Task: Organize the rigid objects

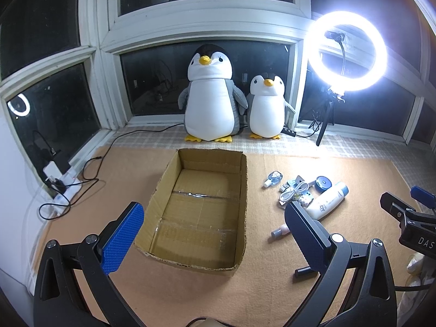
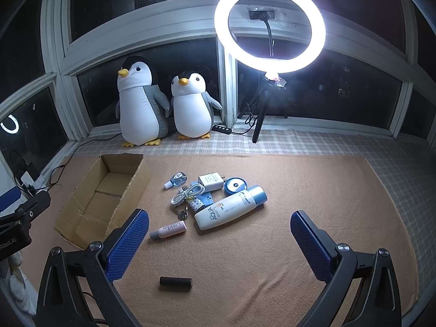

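Observation:
An empty cardboard box (image 1: pixel 190 256) (image 2: pixel 79 218) lies open on the orange mat. To its right is a cluster of small items: a white AQUA bottle with a blue cap (image 2: pixel 231 208) (image 1: pixel 328 200), a white charger (image 2: pixel 211 181), a coiled white cable (image 2: pixel 185 194), a round blue tin (image 2: pixel 235 185), a small blue glass bottle (image 2: pixel 175 179), a small pink bottle (image 2: pixel 169 230) and a black cylinder (image 2: pixel 175 282). My left gripper (image 1: pixel 215 215) hovers open over the box. My right gripper (image 2: pixel 220 218) hangs open above the cluster, holding nothing.
Two plush penguins (image 1: pixel 209 95) (image 1: pixel 267 106) sit on the window ledge behind the box. A ring light on a tripod (image 2: pixel 269 26) stands at the back right. A power strip and cables (image 1: pixel 65 185) lie at the left wall.

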Tool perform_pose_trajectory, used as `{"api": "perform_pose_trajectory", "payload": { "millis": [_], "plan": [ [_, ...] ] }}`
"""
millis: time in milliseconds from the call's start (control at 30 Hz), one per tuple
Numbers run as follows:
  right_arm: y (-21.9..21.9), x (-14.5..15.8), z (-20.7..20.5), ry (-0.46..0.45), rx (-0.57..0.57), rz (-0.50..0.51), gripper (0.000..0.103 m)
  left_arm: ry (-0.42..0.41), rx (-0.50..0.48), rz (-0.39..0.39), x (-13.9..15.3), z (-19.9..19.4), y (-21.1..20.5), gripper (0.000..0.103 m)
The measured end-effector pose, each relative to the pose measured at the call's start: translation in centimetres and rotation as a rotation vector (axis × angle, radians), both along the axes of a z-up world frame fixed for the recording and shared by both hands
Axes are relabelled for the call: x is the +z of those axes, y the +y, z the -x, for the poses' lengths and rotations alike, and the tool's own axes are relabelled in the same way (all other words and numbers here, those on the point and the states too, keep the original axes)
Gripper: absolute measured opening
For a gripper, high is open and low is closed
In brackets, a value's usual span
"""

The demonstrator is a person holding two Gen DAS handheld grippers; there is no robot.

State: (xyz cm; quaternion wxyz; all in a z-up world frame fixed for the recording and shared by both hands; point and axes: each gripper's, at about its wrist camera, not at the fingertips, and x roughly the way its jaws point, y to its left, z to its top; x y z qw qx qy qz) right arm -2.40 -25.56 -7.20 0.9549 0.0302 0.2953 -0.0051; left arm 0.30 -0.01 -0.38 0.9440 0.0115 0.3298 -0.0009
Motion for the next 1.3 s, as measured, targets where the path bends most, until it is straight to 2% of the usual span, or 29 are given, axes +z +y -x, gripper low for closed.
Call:
{"api": "perform_pose_trajectory", "payload": {
  "millis": [733,967,1300],
  "plan": [
    [0.0,-1.2,-1.0,0.031,0.049,-0.002,0.103,0.041,0.038,-0.013,-1.8,-1.0,1.6,0.102],
    [-0.5,-1.8,-0.9,0.024,0.091,-0.044,0.103,0.094,0.091,-0.011,-4.2,-2.4,5.1,0.102],
    [-0.4,-3.5,-1.2,0.072,0.127,0.001,0.103,0.202,0.180,-0.015,-9.0,-5.4,9.9,0.097]
  ]
}}
